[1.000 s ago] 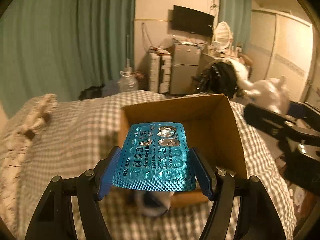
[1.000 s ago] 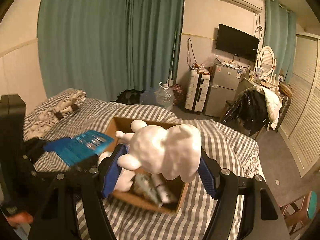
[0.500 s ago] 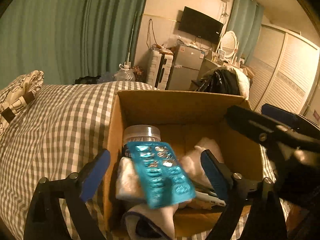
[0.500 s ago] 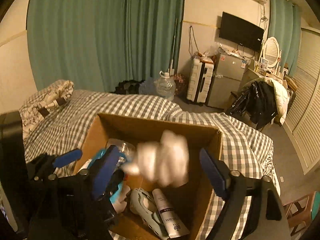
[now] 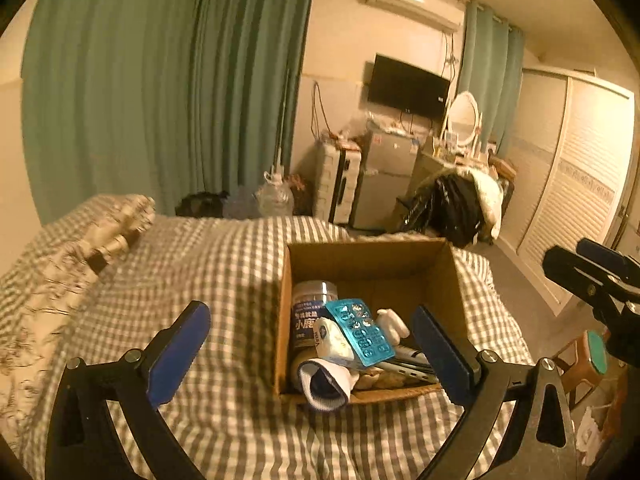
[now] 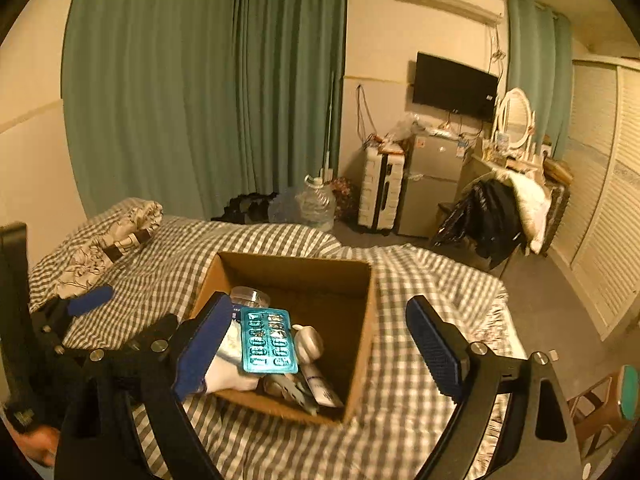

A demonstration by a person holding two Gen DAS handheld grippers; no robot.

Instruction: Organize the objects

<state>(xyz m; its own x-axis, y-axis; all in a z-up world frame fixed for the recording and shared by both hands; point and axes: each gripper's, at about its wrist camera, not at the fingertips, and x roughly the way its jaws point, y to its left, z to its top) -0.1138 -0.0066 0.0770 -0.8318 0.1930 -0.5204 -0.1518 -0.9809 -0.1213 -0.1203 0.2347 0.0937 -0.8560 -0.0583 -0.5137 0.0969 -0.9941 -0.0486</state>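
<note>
Left wrist: cardboard box [image 5: 448, 276] w/ blister pack [image 5: 362, 332], jar [image 5: 312, 312] inside.

The left gripper [image 5: 310, 346] hung with its 2 blue-padded fingers [image 5: 180, 350] spread wide — nothing between them. The right gripper [image 6: 318, 346] was the same, its 2 pads [image 6: 434, 350] far apart and bare. Both pointed forward and slightly down, side by side — the left one's black frame showing at the left edge of the right wrist view.

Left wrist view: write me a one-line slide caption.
Left gripper, jaws open and empty, above a cardboard box on the checked bed, blue blister pack lying on top of the contents.
</note>
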